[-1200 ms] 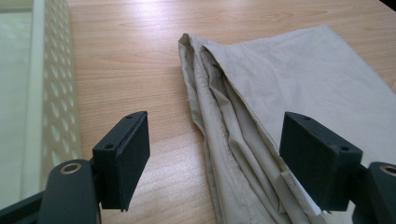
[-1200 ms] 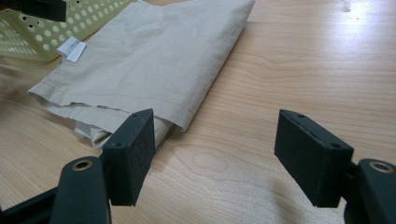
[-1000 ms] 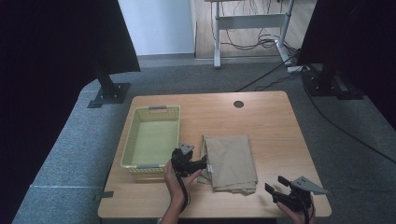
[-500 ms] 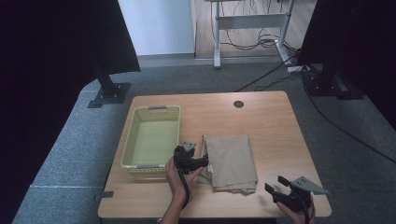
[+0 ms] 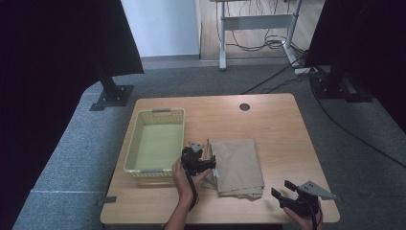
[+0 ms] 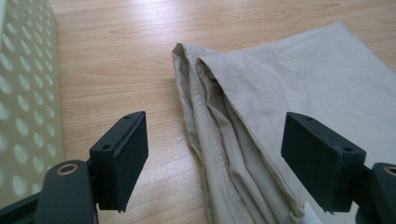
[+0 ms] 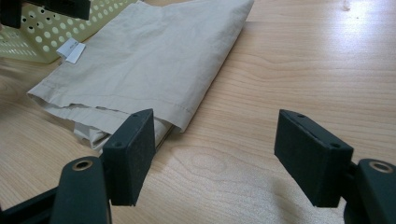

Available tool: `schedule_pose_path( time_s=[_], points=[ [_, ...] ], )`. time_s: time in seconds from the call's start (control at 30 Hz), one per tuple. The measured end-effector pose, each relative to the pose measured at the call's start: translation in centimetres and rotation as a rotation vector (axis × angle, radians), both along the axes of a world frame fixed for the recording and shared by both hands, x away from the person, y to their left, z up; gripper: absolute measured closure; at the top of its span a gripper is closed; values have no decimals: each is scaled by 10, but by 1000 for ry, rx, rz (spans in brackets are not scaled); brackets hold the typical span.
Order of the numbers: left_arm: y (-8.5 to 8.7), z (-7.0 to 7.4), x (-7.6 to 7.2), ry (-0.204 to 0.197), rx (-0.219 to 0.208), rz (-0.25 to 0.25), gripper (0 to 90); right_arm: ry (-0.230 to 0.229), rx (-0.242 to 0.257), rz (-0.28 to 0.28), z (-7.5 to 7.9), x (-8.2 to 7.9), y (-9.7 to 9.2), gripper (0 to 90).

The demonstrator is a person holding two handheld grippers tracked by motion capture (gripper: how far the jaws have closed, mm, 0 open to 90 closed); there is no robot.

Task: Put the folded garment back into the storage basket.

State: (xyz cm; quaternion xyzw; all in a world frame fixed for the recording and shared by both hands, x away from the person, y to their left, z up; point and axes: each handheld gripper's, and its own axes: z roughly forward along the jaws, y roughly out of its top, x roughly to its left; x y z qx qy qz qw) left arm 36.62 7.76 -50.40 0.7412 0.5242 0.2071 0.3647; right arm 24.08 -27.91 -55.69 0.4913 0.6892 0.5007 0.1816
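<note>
The left gripper [image 5: 207, 164] is sitting wide open, holding nothing, right at the folded cloth's [image 5: 238, 164] left edge, nearer than the open right gripper [image 5: 283, 189].

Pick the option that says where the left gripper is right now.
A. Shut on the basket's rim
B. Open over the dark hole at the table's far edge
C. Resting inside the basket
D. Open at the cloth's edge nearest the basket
D: the left gripper sits at the folded cloth's basket-side edge, and the left gripper view shows its jaws spread wide on either side of that edge, with the basket off to one side.
</note>
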Motion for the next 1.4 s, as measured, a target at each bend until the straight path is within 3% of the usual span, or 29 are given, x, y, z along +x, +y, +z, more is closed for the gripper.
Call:
schedule_pose_path(
  time_s=[0.93, 1.4],
  points=[
    [-12, -2, 14, 3, 13, -4, 228, 3, 1, 3, -1, 1, 0, 291],
    [-17, 0, 31, -1, 12, -3, 228, -7, 12, 7, 0, 0, 0, 291]
  ],
)
